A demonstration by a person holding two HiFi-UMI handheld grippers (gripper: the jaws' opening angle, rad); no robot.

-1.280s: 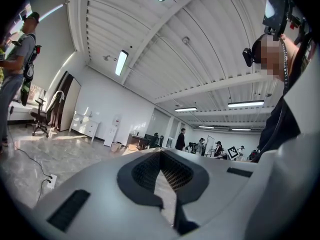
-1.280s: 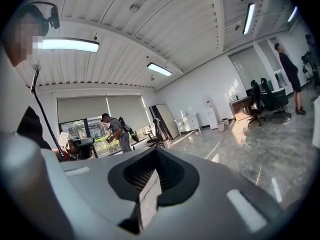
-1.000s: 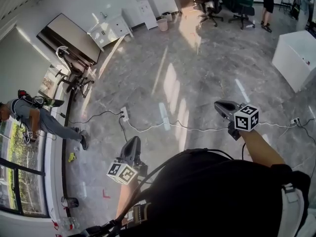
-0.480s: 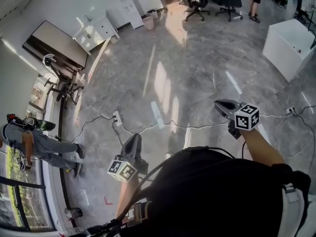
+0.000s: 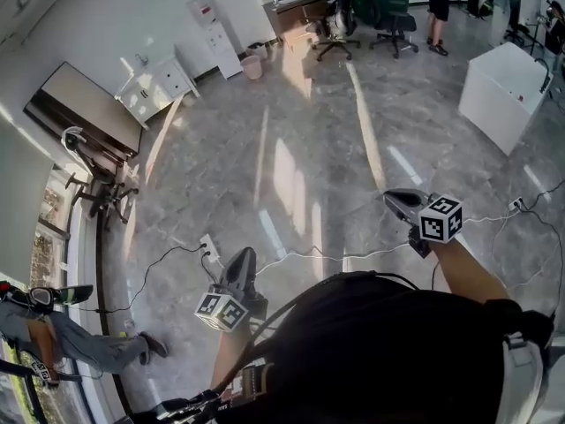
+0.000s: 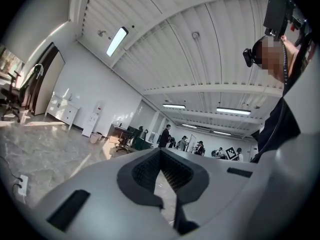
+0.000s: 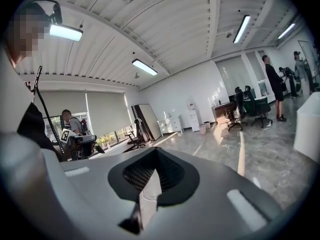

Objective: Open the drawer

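A low white cabinet with drawers (image 5: 157, 85) stands against the far wall at the upper left, well away from both grippers. It also appears small in the left gripper view as the cabinet (image 6: 62, 113) and in the right gripper view as the cabinet (image 7: 172, 124). My left gripper (image 5: 243, 256) is held out low in front of me, jaws together and empty. My right gripper (image 5: 395, 198) is out to the right, also shut on nothing. Seen from their own cameras, the left gripper (image 6: 160, 154) and right gripper (image 7: 156, 160) point across open floor.
A power strip (image 5: 209, 247) and white cables lie on the grey marble floor just ahead. An exercise bike (image 5: 93, 170) stands at the left wall and a white box-like table (image 5: 499, 91) at the right. Office chairs (image 5: 388, 16) and a standing person (image 5: 439, 7) are at the far end.
The floor, power strip and cables have slid down and closer in the head view; the far cabinet and chairs show nearer. Both grippers keep their places in view, still shut.
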